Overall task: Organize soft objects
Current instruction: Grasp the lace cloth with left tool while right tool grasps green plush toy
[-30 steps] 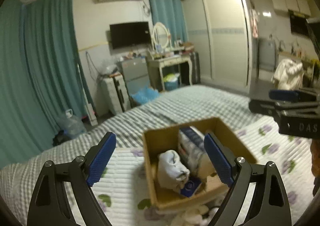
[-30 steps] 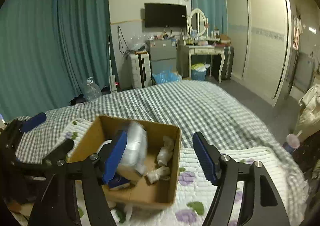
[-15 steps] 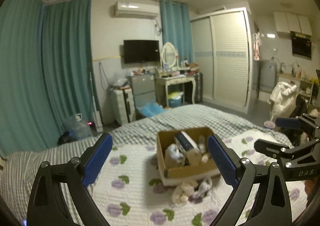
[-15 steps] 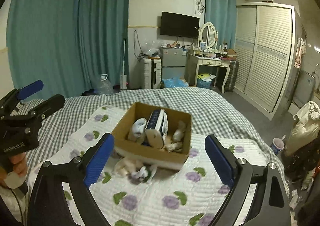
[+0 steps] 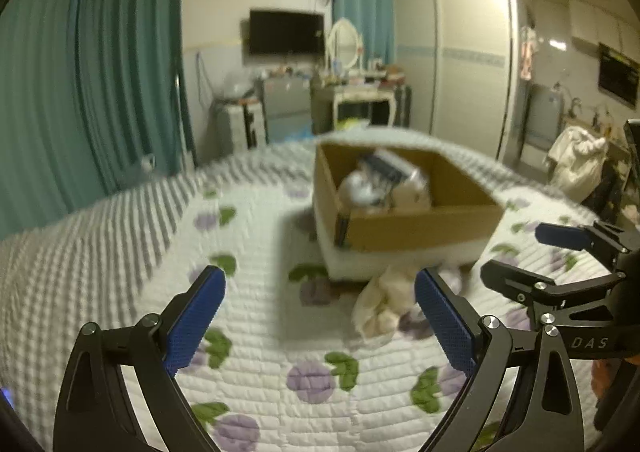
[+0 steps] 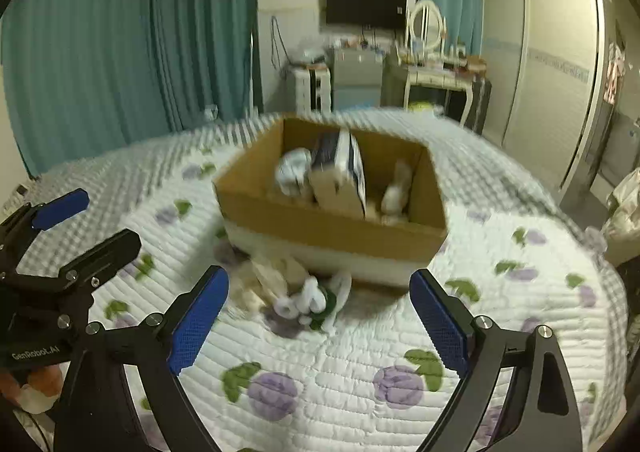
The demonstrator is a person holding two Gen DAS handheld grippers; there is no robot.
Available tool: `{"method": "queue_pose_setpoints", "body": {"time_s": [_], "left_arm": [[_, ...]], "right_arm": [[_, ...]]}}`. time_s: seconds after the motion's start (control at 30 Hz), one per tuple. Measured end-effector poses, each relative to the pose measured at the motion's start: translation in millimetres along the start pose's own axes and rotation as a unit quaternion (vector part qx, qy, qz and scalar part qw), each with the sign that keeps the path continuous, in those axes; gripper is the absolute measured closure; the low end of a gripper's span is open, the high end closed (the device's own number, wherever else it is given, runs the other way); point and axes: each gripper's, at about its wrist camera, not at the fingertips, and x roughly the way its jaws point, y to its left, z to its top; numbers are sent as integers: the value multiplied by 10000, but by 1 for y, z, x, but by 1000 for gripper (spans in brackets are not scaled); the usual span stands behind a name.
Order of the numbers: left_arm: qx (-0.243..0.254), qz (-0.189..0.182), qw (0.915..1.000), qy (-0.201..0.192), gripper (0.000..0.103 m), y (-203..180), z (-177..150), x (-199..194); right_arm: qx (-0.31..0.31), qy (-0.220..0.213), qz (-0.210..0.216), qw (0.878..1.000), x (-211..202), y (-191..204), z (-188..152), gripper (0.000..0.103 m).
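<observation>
**Both grippers lowered toward the quilt; loose pile now close ahead**

Since half a second ago both cameras sit lower and nearer the bed, and the box fills more of each view; both pictures are motion-blurred.

- Left gripper (image 5: 320, 318): jaws spread wide, nothing between the blue pads, hovering over the quilt. Also seen at the left edge of the right wrist view (image 6: 86, 218), likewise wide.
- Right gripper (image 6: 319, 318): jaws spread wide, empty, aimed at the pile. Seen at the right edge of the left wrist view (image 5: 520, 252).
- Cardboard box (image 6: 332, 226): open-topped, standing on the quilt beyond both grippers, its lower band white.
- Box contents: a blue-and-white wrapped pack (image 6: 340, 162) leaning upright near the middle; a pale rolled cloth (image 6: 294, 170) to its left; a pale soft item (image 6: 398, 188) in the right corner. Detail is too blurred to name further.
- Pile of soft objects (image 6: 296, 292): cream, white and green pieces lying on the quilt, touching the box's near wall, just ahead of the right gripper's pads; appears cream in the left wrist view (image 5: 384, 302).
- Quilt (image 6: 360, 356): white, with purple flowers and green leaves, laid over a grey checked bedspread (image 5: 100, 220).
- Far side of room: teal curtains (image 6: 120, 44), wall television (image 6: 366, 6), dressing table with oval mirror (image 6: 430, 68).
</observation>
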Motion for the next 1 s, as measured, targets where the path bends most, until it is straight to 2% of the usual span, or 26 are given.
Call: {"method": "queue_pose_setpoints", "body": {"time_s": [0.17, 0.33, 0.4, 0.5, 0.53, 0.7, 0.83, 1.0], "left_arm": [[-81, -16, 9988, 484, 6, 3, -17, 40], [22, -57, 9980, 626, 7, -3, -23, 54], [70, -69, 9977, 672, 7, -6, -26, 57], [167, -102, 9970, 748, 7, -10, -30, 59], [209, -111, 9968, 761, 7, -12, -31, 59], [344, -254, 9961, 778, 7, -23, -31, 58], [406, -430, 9944, 872, 7, -36, -27, 63], [512, -574, 9924, 963, 7, -53, -22, 84]], "right_arm": [[177, 430, 119, 9988, 50, -11, -20, 17], [414, 636, 199, 9969, 81, -21, -29, 30], [466, 672, 270, 9963, 89, -22, -30, 38], [471, 769, 500, 9947, 101, -18, -32, 60], [491, 773, 598, 9940, 102, -17, -33, 62], [475, 555, 605, 9955, 81, -17, -34, 65], [547, 360, 362, 9972, 56, -31, -32, 65], [819, 247, 101, 9963, 47, -54, -25, 65]]}}
